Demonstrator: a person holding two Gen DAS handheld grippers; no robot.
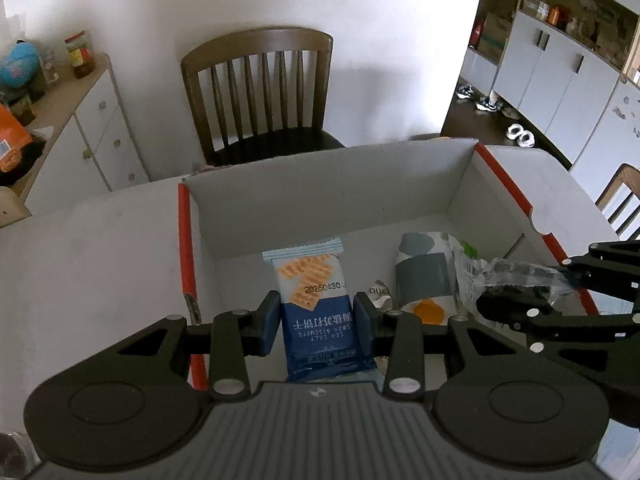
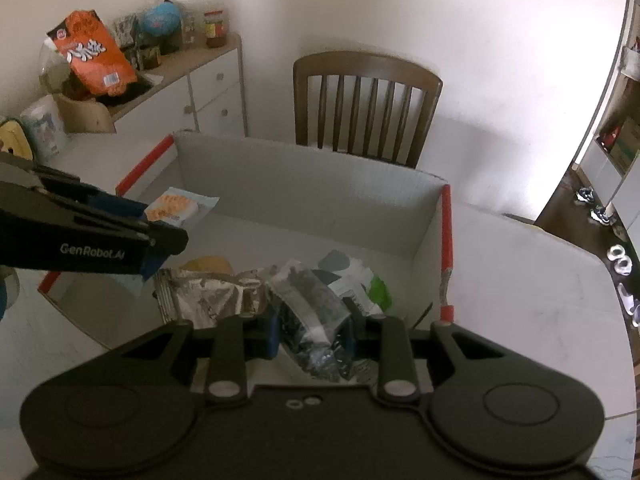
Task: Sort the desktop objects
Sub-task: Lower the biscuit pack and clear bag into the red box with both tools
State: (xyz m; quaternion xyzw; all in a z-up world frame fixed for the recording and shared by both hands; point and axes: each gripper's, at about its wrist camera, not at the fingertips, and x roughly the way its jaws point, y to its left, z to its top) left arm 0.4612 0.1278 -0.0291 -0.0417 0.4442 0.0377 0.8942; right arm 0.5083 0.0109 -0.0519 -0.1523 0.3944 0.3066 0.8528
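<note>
A blue and white soda biscuit packet [image 1: 310, 280] hangs over the open white cardboard box [image 1: 320, 200], with my left gripper [image 1: 316, 314] shut on its lower half. In the right wrist view my right gripper [image 2: 312, 330] is shut on a clear plastic packet of dark bits [image 2: 308, 304], also above the box [image 2: 300, 184]. The left gripper [image 2: 160, 222] and its biscuit packet [image 2: 176, 206] come in from the left there. The right gripper [image 1: 524, 286] with the clear packet [image 1: 516, 270] shows at the right of the left wrist view.
On the box floor lie a crumpled silver foil wrapper [image 2: 208, 292], a grey, white and green patterned packet [image 1: 424, 272] and something orange [image 1: 428, 314]. The box stands on a white table [image 1: 100, 248]. Behind are a wooden chair [image 1: 260, 96] and a cluttered sideboard [image 1: 92, 128].
</note>
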